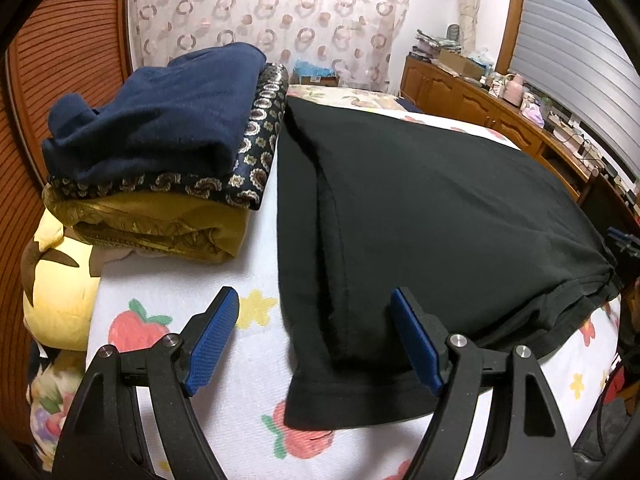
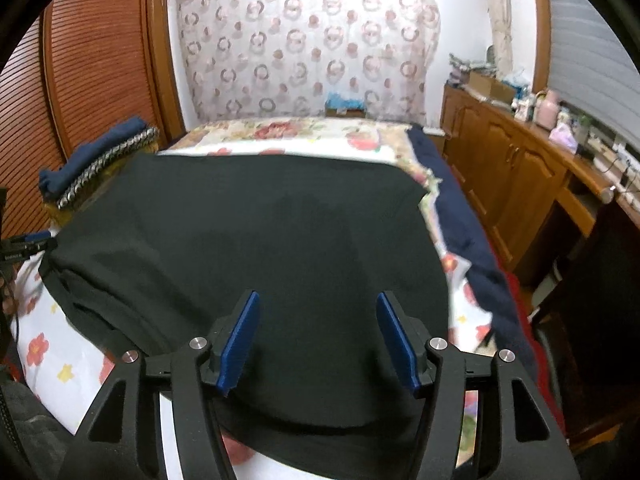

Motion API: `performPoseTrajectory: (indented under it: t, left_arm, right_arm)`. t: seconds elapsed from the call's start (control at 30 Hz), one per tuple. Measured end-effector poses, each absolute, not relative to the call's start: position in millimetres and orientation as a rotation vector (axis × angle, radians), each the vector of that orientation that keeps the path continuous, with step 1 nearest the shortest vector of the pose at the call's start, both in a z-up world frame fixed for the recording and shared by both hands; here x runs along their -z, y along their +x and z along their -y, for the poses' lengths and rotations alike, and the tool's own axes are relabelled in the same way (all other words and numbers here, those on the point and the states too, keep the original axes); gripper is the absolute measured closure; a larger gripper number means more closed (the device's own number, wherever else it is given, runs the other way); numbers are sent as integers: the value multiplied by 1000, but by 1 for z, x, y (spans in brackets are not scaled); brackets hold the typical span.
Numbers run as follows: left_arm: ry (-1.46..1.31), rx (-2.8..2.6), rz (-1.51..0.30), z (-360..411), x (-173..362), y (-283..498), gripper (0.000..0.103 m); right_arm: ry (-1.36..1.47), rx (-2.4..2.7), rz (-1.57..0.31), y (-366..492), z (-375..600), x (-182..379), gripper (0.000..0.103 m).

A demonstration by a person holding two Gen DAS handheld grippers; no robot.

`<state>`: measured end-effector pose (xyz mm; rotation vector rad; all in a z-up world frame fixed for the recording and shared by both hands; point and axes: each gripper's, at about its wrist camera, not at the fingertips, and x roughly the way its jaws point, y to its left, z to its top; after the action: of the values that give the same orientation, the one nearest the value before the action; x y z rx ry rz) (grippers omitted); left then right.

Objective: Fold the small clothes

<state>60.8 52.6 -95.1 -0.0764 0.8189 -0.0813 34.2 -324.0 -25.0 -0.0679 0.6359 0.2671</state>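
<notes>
A black garment [image 1: 420,216] lies partly folded on a white flower-print cloth [image 1: 160,312] over the bed. It also fills the middle of the right wrist view [image 2: 248,240]. My left gripper [image 1: 314,300] is open and empty, hovering over the garment's near left corner with its folded sleeve edge between the fingers. My right gripper [image 2: 316,304] is open and empty, just above the garment's near edge. The left gripper's tip [image 2: 28,246] shows at the far left of the right wrist view.
A stack of folded clothes, navy [image 1: 160,116], patterned and mustard [image 1: 168,224], sits left of the garment. A yellow plush [image 1: 56,280] lies beside the bed's left edge. A wooden cabinet [image 2: 520,184] with clutter stands on the right, and a louvred wardrobe [image 2: 80,80] on the left.
</notes>
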Motion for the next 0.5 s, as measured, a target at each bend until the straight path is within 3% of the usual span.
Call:
performPoseTrajectory:
  t: [0.07, 0.27, 0.43, 0.5]
  left_arm:
    - [-72, 84, -825, -52, 96, 61, 24]
    - [-69, 102, -857, -48, 101, 62, 45]
    - [-57, 103, -863, -44, 101, 62, 45]
    - [-48, 109, -863, -41, 101, 61, 52]
  right_arm:
    - [-74, -259, -645, 38, 324, 34, 40]
    - [-63, -236, -668, 44, 335, 46, 40]
    - [-81, -226, -641, 40, 333, 45, 40]
    - [-71, -221, -644, 38, 334, 44, 40]
